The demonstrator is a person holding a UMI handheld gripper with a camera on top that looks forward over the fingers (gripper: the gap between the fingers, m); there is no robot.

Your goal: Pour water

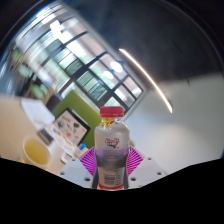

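Tool [112,160] fingers clamp pouch [112,148] beside cup [37,151].

Bottle held upright in the tongs

The tongs [112,160] clamp a clear bottle [112,155] with a red cap and pink label, both purple pads [89,158] pressing its sides. A yellow cup [36,152] stands on the white desk [22,120] nearby, with windows beyond.

Glossy clear plastic bottle [112,150], paper-like label.
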